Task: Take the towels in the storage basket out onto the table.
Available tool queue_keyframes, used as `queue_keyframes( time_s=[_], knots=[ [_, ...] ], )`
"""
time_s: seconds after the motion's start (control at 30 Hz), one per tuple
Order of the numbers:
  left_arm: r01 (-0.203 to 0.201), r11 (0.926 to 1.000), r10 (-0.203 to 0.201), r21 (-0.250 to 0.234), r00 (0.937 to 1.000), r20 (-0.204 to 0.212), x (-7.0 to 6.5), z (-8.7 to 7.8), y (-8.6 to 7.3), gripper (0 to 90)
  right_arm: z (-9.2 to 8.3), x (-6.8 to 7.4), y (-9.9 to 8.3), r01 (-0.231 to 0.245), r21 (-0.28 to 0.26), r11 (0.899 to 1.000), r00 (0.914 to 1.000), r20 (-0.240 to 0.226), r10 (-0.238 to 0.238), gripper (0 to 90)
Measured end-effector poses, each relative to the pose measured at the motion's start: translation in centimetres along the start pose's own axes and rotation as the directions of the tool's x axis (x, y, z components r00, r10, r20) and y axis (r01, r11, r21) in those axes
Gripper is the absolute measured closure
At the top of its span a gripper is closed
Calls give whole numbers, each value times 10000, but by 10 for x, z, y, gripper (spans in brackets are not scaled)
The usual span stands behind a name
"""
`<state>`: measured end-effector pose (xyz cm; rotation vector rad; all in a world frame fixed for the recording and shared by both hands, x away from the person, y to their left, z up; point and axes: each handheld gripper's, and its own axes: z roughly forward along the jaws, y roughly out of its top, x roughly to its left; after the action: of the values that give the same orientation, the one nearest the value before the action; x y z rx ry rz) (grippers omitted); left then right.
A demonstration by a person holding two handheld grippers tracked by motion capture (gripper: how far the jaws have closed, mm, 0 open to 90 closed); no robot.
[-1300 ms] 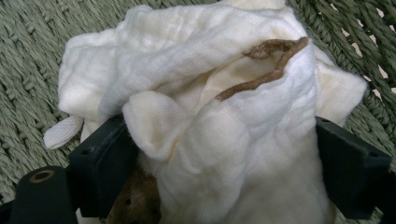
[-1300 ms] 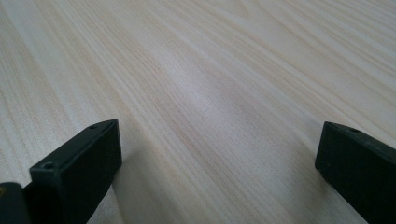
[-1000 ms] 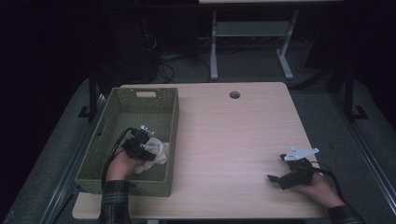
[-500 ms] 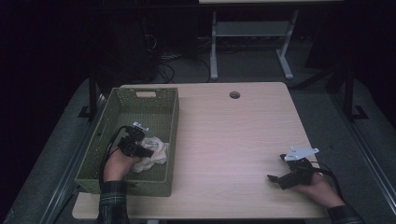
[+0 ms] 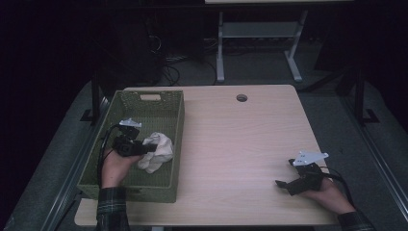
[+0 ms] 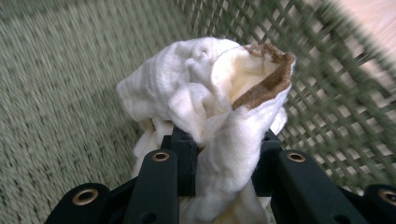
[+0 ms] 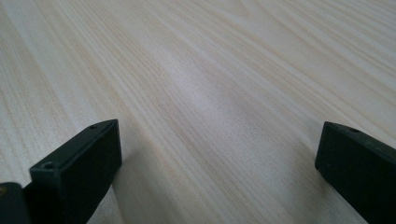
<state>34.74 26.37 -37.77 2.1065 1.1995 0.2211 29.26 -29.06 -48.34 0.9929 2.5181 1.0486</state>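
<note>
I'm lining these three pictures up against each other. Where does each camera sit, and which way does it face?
High view: above the person's side, looking forward and down on the table; both forearms, left gripper, right gripper.
Left gripper view: along its jaws, shut on the cloth inside the basket.
Right gripper view: low along open jaws over bare tabletop.
Shared: cloth and basket, high and left gripper views.

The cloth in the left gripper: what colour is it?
Cream-white cloth with a brown band along one edge, clearest in the left gripper view.
</note>
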Motion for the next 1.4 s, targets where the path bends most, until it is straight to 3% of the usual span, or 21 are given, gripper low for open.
queue_keyframes(
  time_s=[0.27, 0.5, 0.73, 1.2, 1.27, 1.33, 1.4],
  knots=[
    [-57, 9926, 94, -1210, 9995, 298, -1, -20, 5, 690, 0, 0, 0, 0, 0, 10000, 10000, 0, 0, 0],
    [-274, 9835, 291, -1787, 9996, 68, -3, -34, 11, 692, 0, 0, 0, 2, -8, 10000, 10000, 2, -2, 0],
    [-317, 9633, 354, -2664, 9993, 93, -8, -50, 18, 696, 0, 0, 0, -2, 3, 10000, 10000, -1, 2, 1],
    [-595, 9277, 828, -3687, 9954, 478, -24, -69, 39, 701, 0, 0, 0, -7, -7, 10000, 10000, 1, 7, 0],
    [-513, 9141, 913, -4022, 9925, 809, -28, -71, 43, 703, 0, 0, 0, -5, -6, 10000, 10000, 11, 5, 0],
    [-576, 9104, 1024, -4098, 9908, 882, -31, -73, 45, 704, 0, 0, 0, -10, -2, 10000, 10000, 0, 10, 1],
    [-660, 8981, 1231, -4349, 9869, 1044, -39, -75, 52, 705, 0, 0, 0, -3, -5, 10000, 10000, 3, 3, 0]
  ],
)
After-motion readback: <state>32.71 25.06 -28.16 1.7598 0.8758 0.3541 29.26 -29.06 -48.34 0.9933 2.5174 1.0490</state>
